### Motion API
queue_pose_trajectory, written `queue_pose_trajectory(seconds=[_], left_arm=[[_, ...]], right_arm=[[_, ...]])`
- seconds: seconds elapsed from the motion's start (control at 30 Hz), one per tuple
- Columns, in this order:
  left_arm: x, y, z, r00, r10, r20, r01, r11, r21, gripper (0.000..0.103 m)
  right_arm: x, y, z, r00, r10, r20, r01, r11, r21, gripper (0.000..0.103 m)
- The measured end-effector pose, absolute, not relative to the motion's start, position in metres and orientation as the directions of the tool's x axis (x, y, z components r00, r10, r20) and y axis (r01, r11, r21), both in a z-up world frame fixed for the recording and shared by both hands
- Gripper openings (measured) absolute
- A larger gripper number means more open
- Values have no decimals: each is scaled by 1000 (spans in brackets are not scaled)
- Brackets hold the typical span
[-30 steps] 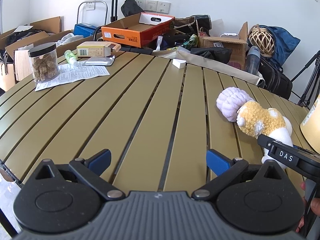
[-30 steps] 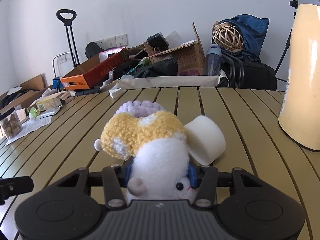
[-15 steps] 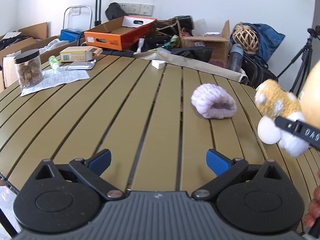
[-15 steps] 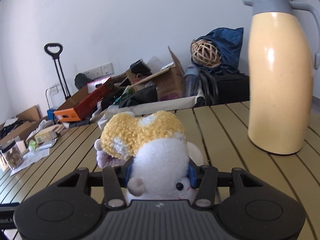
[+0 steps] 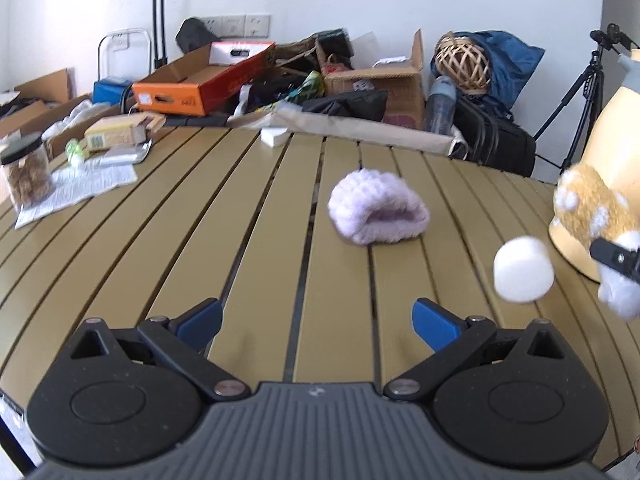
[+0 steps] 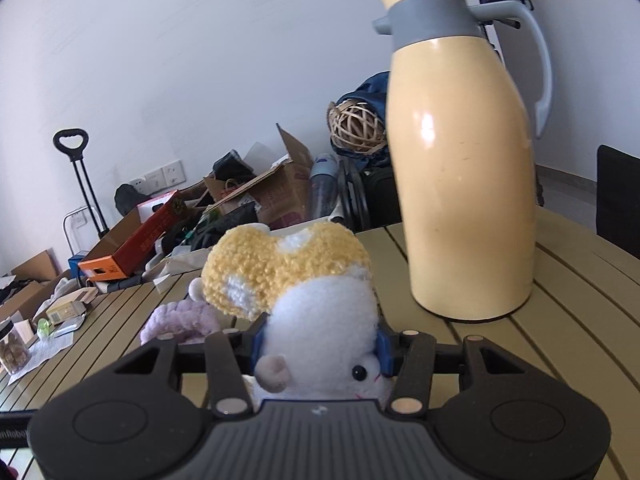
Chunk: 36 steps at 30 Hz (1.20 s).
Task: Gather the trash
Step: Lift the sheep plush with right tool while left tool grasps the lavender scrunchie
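My right gripper (image 6: 318,350) is shut on a white and yellow plush toy (image 6: 304,288) and holds it above the slatted table. The toy also shows at the right edge of the left wrist view (image 5: 588,208), with its white round end (image 5: 523,274) hanging free. My left gripper (image 5: 316,316) is open and empty, low over the table's near edge. A lilac fluffy hat (image 5: 376,214) lies on the table ahead of it, and shows left of the toy in the right wrist view (image 6: 180,322).
A tall cream thermos jug (image 6: 460,168) stands on the table (image 5: 160,240) right of the toy. At the far left lie a jar of snacks (image 5: 26,174), a printed paper (image 5: 76,188), a box (image 5: 120,132) and a small white block (image 5: 274,136). Boxes and bags crowd the floor behind.
My right gripper has lifted the plush toy off the table and carried it right, toward the thermos. The lilac hat stays on the table. My left gripper stays open.
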State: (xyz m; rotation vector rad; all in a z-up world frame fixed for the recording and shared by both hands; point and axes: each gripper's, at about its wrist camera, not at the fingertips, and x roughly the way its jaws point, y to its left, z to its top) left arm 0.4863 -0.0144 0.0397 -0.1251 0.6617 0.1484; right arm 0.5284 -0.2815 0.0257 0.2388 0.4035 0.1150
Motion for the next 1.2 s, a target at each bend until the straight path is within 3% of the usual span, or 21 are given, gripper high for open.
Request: queue_pose_trajectory(seconds=[0.6, 1.2], left_arm=[[536, -36, 67, 787, 135, -602, -123, 991, 61, 103], [659, -52, 25, 737, 88, -670, -67, 996, 57, 103]], right_arm=[[526, -327, 16, 919, 82, -386, 31, 960, 279, 49], [529, -374, -2, 913, -54, -404, 169, 952, 254, 49]])
